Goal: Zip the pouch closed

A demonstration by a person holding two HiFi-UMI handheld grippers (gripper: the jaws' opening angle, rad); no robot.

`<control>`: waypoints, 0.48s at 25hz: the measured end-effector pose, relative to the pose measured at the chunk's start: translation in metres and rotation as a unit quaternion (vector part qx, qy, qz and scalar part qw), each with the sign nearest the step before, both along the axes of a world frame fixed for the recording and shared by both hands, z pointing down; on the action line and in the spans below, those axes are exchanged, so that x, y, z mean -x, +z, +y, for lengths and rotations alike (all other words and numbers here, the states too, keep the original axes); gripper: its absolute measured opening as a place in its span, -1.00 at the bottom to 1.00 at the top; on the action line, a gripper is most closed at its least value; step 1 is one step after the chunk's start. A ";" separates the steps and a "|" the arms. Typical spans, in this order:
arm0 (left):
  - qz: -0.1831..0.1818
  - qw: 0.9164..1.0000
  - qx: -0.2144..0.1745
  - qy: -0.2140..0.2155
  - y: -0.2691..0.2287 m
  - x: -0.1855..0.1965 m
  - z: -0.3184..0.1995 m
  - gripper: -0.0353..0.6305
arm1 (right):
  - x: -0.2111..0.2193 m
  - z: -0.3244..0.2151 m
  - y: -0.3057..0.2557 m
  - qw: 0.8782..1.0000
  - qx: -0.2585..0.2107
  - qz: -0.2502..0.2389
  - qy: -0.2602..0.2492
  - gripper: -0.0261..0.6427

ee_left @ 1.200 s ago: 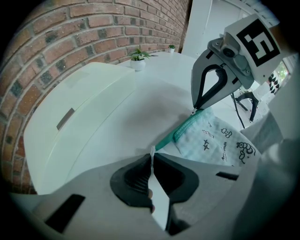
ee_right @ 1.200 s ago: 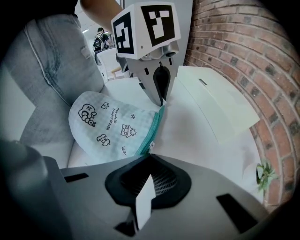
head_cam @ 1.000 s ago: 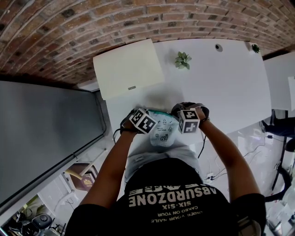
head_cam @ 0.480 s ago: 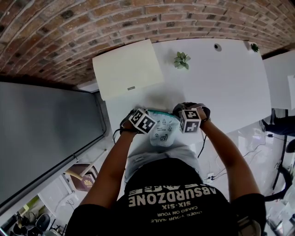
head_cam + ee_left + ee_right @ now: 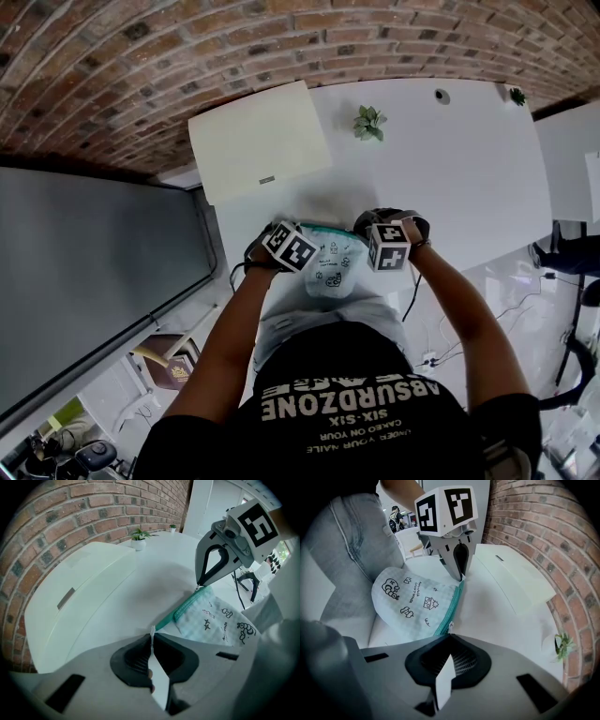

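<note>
On one table (image 5: 469, 169), one pouch (image 5: 330, 267); one left gripper (image 5: 151, 631), one right gripper (image 5: 449, 632)

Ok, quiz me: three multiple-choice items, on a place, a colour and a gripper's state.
1. The small green potted plant stands: A on the white table, beyond the pale printed fabric pouch; B inside the pouch; C under the table.
2. The pouch's zipper band is: A red; B teal; C black.
3. The left gripper is: A open, empty; B shut on the pouch's end; C shut on the plant.
Key: 1 A, seen in the head view; 2 B, both gripper views show teal; 3 B, its jaws pinch that end.
</note>
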State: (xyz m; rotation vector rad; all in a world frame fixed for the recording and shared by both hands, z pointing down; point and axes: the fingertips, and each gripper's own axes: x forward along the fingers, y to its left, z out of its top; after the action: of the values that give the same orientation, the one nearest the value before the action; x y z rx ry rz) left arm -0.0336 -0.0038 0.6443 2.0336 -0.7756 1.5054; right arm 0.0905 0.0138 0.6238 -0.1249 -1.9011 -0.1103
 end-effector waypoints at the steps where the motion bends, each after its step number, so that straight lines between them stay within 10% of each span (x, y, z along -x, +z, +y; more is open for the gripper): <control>1: 0.000 1.000 0.000 0.000 0.000 0.000 0.000 -0.82 | -0.002 0.000 0.000 1.000 0.000 0.002 0.001 -0.93; 12: 0.000 1.000 0.001 -0.002 -0.001 0.000 0.000 -0.82 | -0.008 0.001 0.000 1.000 0.002 0.005 0.005 -0.93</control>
State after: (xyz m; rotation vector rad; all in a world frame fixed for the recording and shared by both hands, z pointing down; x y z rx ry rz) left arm -0.0338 -0.0037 0.6433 2.0293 -0.7767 1.5042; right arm 0.0987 0.0152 0.6240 -0.1179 -1.8925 -0.0998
